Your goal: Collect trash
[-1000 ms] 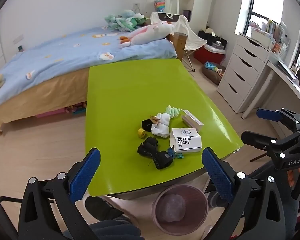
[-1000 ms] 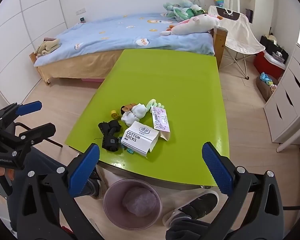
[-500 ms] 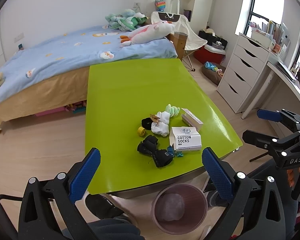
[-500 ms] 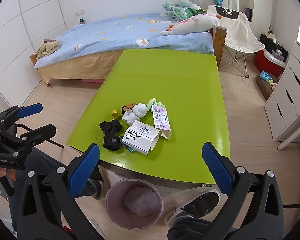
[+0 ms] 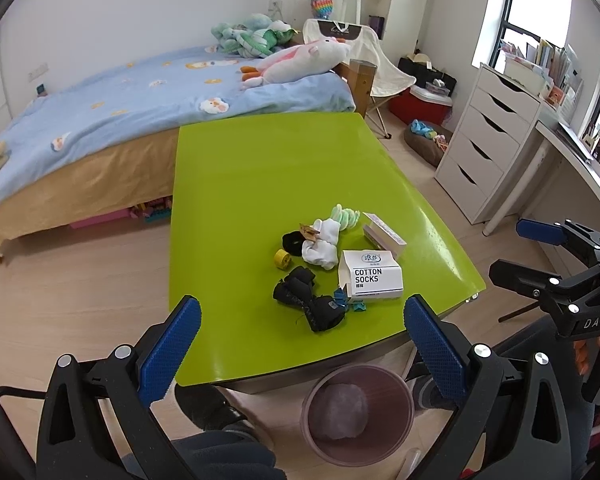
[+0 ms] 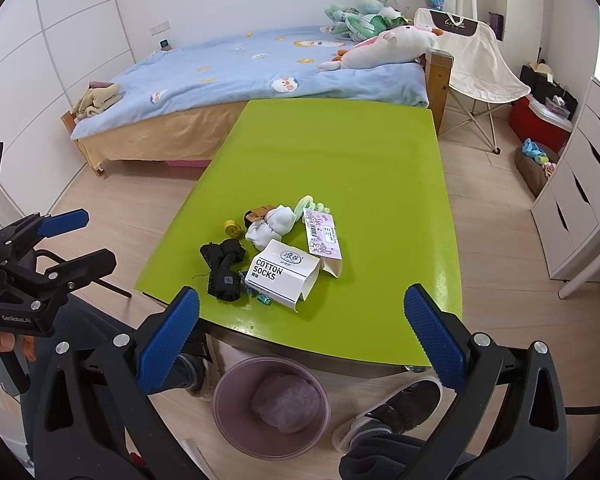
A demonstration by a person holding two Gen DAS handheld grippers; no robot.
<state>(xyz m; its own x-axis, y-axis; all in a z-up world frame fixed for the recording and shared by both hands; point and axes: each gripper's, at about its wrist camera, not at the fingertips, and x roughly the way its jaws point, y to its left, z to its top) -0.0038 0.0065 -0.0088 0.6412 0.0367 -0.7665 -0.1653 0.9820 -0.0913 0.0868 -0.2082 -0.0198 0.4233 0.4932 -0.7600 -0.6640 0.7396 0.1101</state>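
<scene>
Tongs, both: my left tongs and right tongs spread wide, empty. Sock box, wrappers: on green surface. Bin below its near edge. Collection unstarted.

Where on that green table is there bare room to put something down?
The far half of the table, toward the bed, is bare, as are the strips along both side edges. The crowded part is near the front edge: black socks, white socks, the sock box and a purple packet lie bunched together.
</scene>
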